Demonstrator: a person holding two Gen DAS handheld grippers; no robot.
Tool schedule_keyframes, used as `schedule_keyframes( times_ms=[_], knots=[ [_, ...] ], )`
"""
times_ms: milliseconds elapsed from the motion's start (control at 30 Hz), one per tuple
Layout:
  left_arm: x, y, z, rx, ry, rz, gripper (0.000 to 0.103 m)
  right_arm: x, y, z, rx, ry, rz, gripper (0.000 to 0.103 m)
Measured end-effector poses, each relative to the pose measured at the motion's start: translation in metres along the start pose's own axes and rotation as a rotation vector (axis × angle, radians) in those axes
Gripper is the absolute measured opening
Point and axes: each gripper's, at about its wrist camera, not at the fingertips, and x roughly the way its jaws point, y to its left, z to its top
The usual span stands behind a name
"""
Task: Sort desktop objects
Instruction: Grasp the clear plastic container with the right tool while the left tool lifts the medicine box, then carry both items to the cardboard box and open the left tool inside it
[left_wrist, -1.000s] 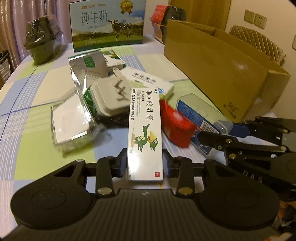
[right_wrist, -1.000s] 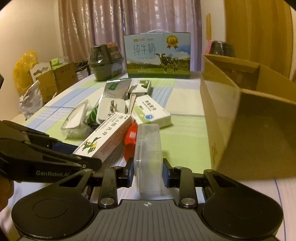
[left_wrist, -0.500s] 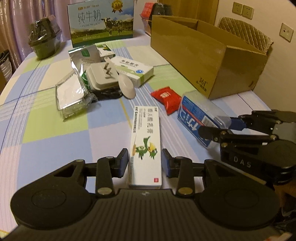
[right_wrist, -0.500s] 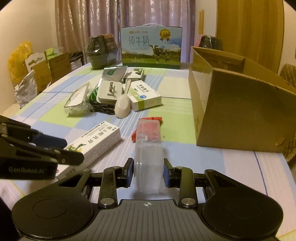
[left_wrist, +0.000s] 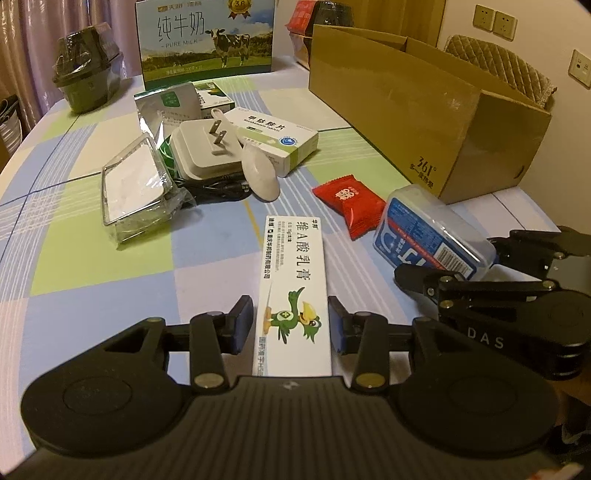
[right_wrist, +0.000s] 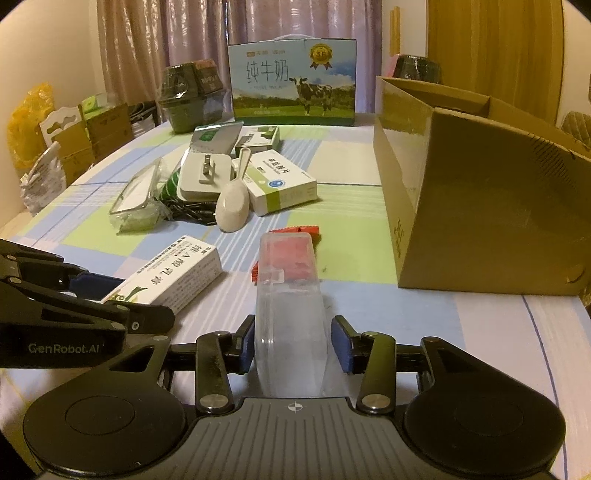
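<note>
A long white ointment box (left_wrist: 295, 266) with a green bird on it lies flat on the checked tablecloth. It sits between the pads of my left gripper (left_wrist: 291, 325), whose jaws are opening, with thin gaps on both sides. A clear plastic box with a blue label (left_wrist: 424, 236) rests on the table between the pads of my right gripper (right_wrist: 293, 339). Those jaws are opening too, and the pads stand off the clear box (right_wrist: 288, 295). A red candy packet (left_wrist: 349, 203) lies just beyond both boxes. An open cardboard box (left_wrist: 406, 99) stands to the right.
A pile sits mid-table: a white charger plug (left_wrist: 207, 151), a white spoon (left_wrist: 258, 173), a green-and-white medicine box (left_wrist: 277, 140) and a clear plastic pack (left_wrist: 136, 184). A milk carton (left_wrist: 207, 37) and a dark wrapped container (left_wrist: 85, 74) stand at the back.
Both grippers drew back from the pile toward the near table edge with their boxes. The jaws of each have parted, and both boxes now rest on the cloth.
</note>
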Motion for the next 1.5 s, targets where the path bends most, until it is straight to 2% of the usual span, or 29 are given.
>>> schedule_keyframes(
  times_ms=[267,300,333,700,967,1233,1500],
  knots=[
    [0.003,-0.002,-0.001,0.030,-0.007,0.023,0.033,0.003,0.000,0.004,0.013,-0.006,0.012,0.040],
    [0.003,-0.002,-0.001,0.031,-0.008,0.023,0.033,0.002,0.001,0.004,0.012,-0.006,0.016,0.030],
    [0.003,-0.002,-0.001,0.031,-0.007,0.023,0.033,0.001,0.002,0.005,0.009,-0.005,0.015,0.029],
    [-0.008,-0.006,-0.006,0.025,0.004,0.014,0.033,-0.025,0.003,0.004,0.004,-0.047,-0.006,0.028],
    [-0.029,-0.012,0.002,0.034,-0.028,0.027,0.033,-0.054,-0.001,0.009,0.035,-0.084,-0.028,0.028],
    [-0.054,-0.029,0.032,0.051,-0.083,0.020,0.033,-0.087,-0.023,0.044,0.079,-0.152,-0.077,0.028],
    [-0.059,-0.067,0.091,0.075,-0.149,-0.048,0.033,-0.113,-0.078,0.087,0.122,-0.229,-0.148,0.028]
  ],
)
